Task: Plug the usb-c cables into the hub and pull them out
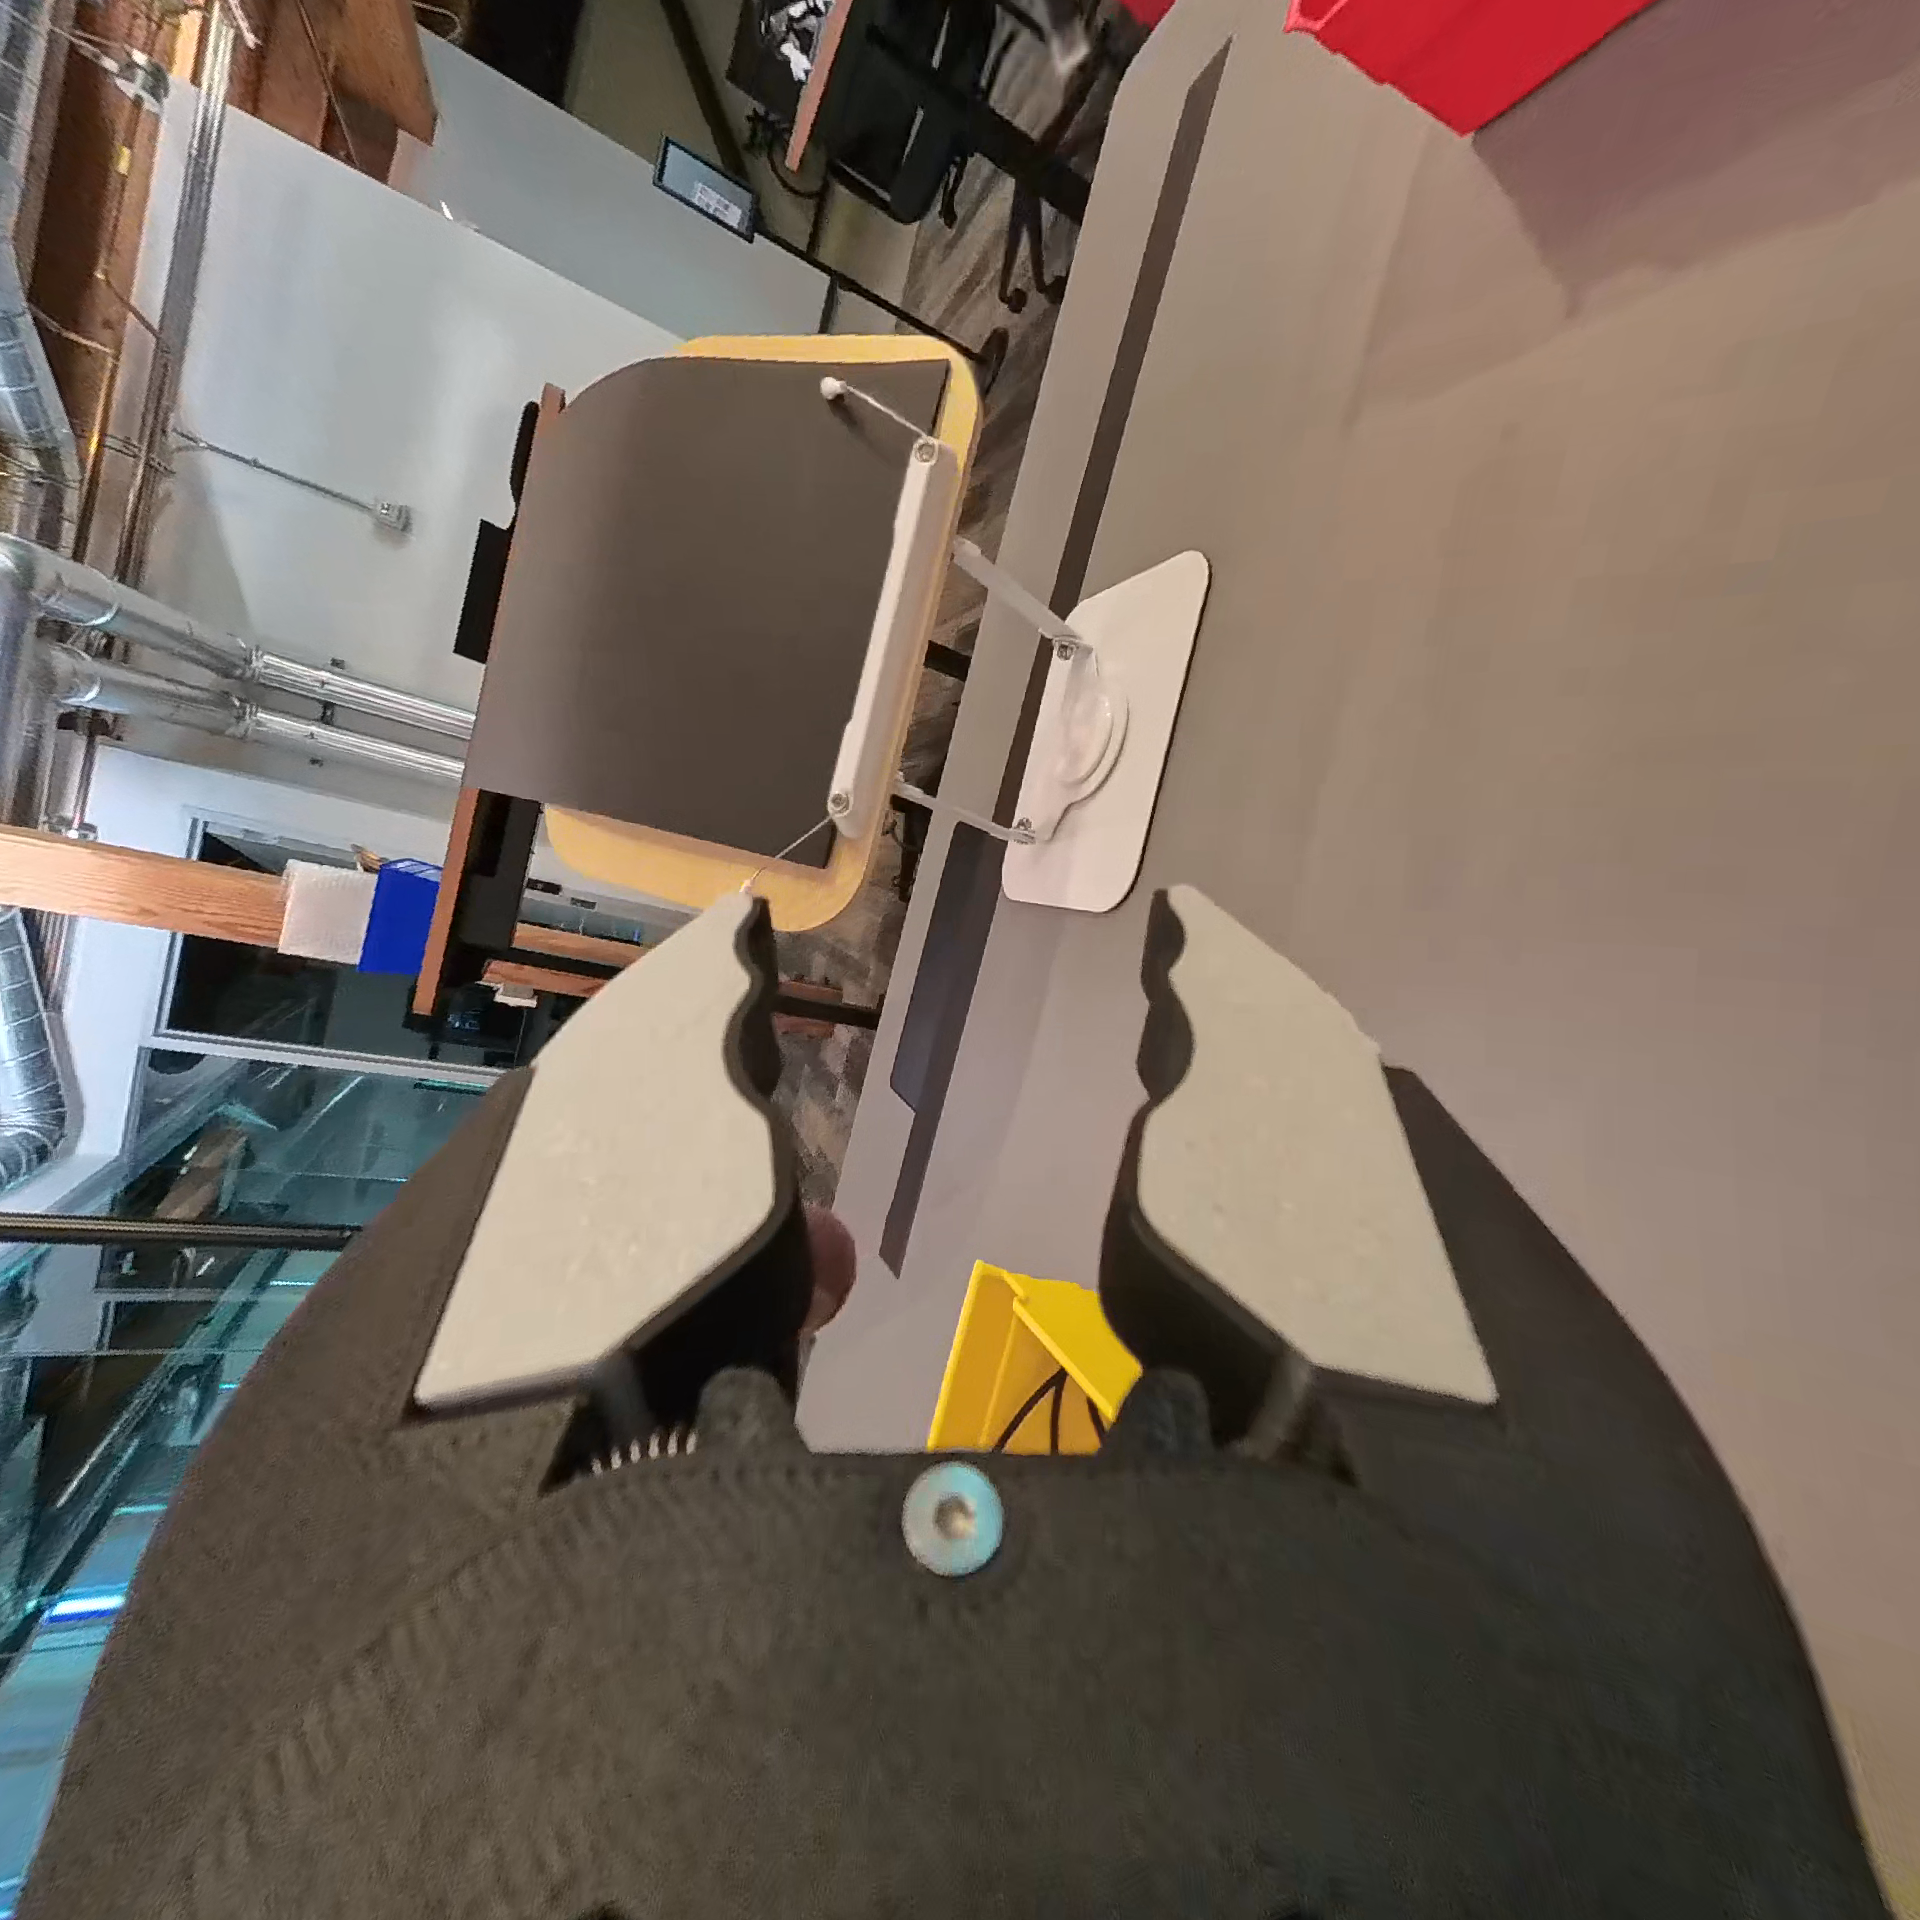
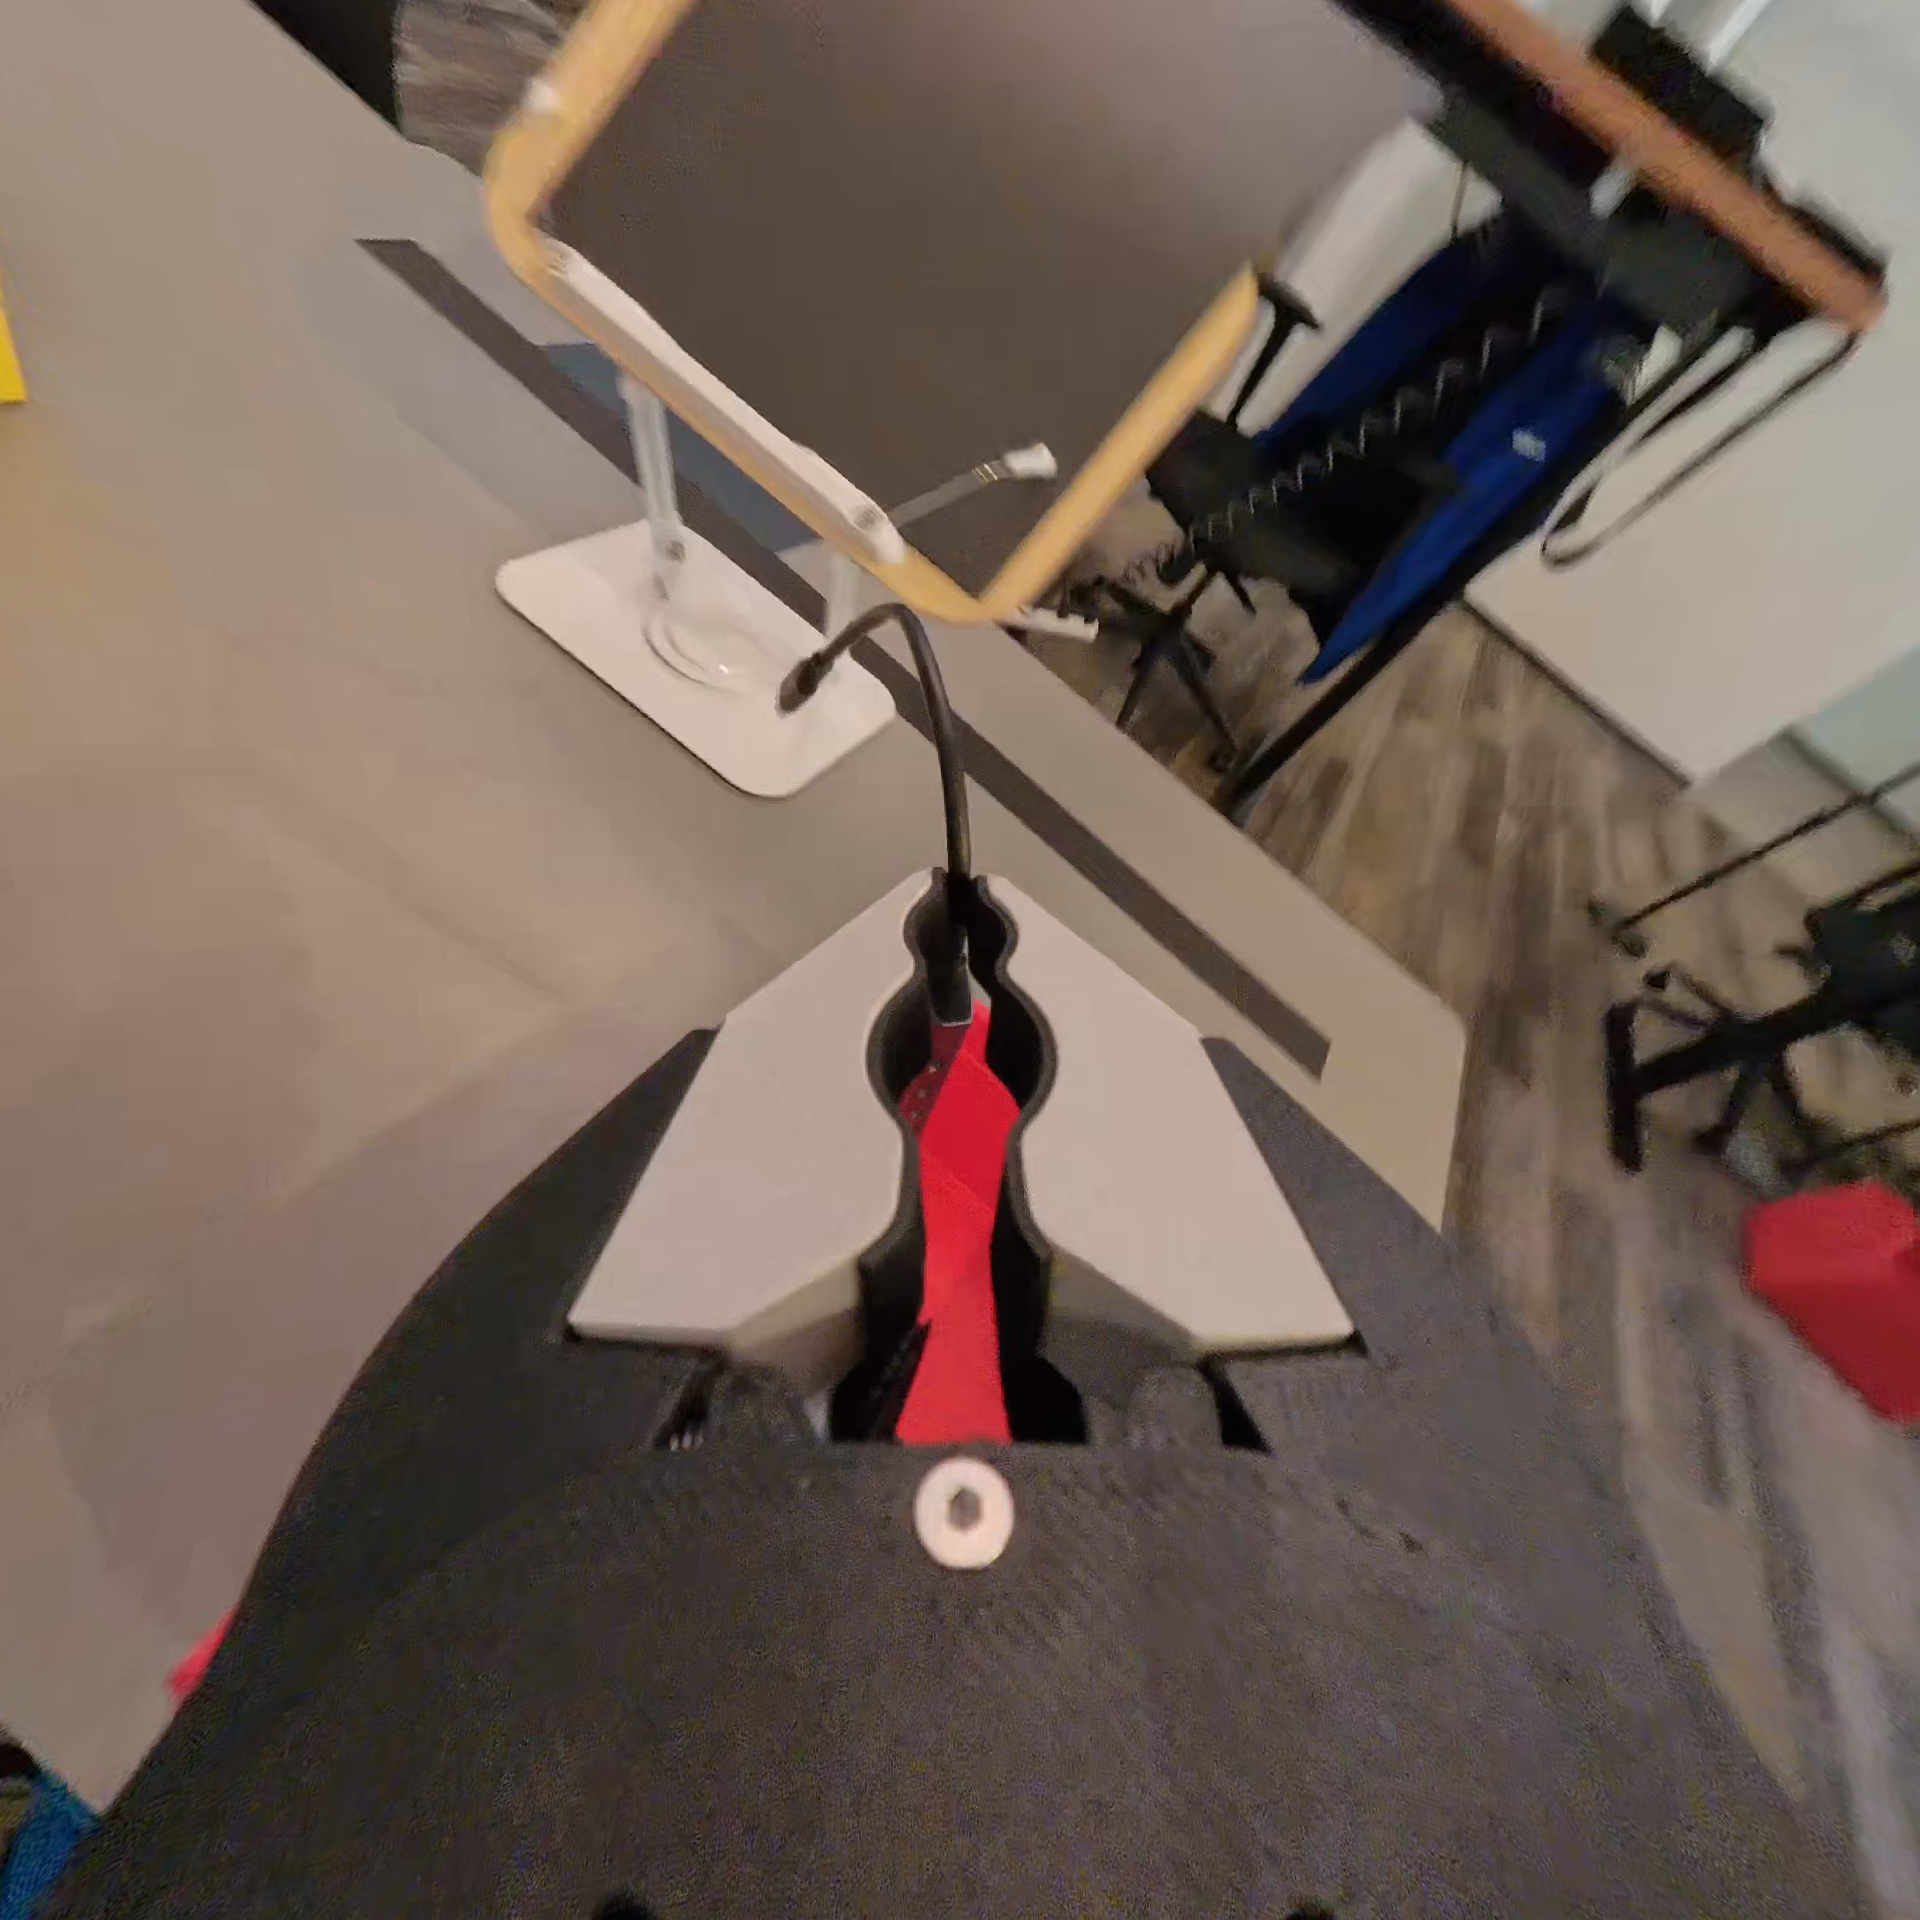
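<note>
My right gripper (image 2: 961, 896) is shut on a thin black USB-C cable (image 2: 951, 769). The cable rises out of the fingertips and arcs over to the left, and its free plug end (image 2: 800, 686) hangs in the air above the grey table (image 2: 260, 831). A red object (image 2: 961, 1195) shows in the gap between the fingers below the grip; I cannot tell what it is. My left gripper (image 1: 961, 914) is open and empty over the table (image 1: 1558, 935), and its view is rolled sideways. I cannot make out a hub in either view.
A white stand base (image 1: 1132, 707) (image 2: 644, 613) carries a dark board with a wooden rim (image 1: 707, 623) (image 2: 935, 208) at the table's far edge. A dark strip (image 1: 1132, 343) runs along that edge. A yellow object (image 1: 1029, 1371) lies near my left gripper, and a red one (image 1: 1455, 52) lies farther off. A red box (image 2: 1839, 1288) sits on the floor. The tips of one gripper are about 40 cm away from the tips of the other.
</note>
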Available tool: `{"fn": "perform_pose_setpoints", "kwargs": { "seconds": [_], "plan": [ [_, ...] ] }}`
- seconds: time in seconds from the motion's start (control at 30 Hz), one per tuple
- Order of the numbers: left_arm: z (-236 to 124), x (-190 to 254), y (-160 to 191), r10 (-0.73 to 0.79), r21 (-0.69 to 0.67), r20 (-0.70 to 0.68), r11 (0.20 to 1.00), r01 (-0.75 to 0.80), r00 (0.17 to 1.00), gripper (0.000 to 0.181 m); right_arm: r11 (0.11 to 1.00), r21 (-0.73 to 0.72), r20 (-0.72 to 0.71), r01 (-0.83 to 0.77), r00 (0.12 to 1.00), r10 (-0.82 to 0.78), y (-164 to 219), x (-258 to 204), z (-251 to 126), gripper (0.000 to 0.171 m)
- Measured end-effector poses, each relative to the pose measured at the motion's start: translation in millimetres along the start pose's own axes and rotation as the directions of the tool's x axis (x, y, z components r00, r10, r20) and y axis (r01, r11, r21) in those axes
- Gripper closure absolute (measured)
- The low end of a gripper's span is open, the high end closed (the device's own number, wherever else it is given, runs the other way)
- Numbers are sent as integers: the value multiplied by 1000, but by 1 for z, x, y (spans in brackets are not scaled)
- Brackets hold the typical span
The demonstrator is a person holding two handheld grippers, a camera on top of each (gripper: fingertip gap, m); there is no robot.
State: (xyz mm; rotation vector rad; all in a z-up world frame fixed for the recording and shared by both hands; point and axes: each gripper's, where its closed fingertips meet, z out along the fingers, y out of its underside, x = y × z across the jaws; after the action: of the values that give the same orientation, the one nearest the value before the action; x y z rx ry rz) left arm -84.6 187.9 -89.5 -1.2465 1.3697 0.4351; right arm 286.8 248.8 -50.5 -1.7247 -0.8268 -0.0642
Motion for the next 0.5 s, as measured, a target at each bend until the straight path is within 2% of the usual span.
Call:
{"fn": "perform_pose_setpoints", "kwargs": {
  "seconds": [0.13, 0.3, 0.37, 0.43, 0.5],
  "plan": [
    [3, 7, 1, 17, -15, -21, 1000, -17, 1000, 116, 968, -107, 10, -227, 973, 230, 72, 37, 12, 171],
    [4, 9, 3, 16, -28, -30, 999, -17, 999, 117, 884, -298, 3, -361, 925, 379, 150, 40, 28, 171],
    [5, 10, 4, 15, -33, -37, 999, -17, 999, 118, 856, -369, -49, -362, 927, 371, 175, 43, 32, 171],
    [7, 12, 7, 21, -44, -42, 999, -23, 999, 118, 844, -390, -100, -369, 928, 360, 183, 52, 31, 171],
    [7, 13, 9, 28, -52, -46, 998, -30, 999, 118, 825, -471, -168, -313, 950, 264, 196, 64, 25, 170]
  ]
}}
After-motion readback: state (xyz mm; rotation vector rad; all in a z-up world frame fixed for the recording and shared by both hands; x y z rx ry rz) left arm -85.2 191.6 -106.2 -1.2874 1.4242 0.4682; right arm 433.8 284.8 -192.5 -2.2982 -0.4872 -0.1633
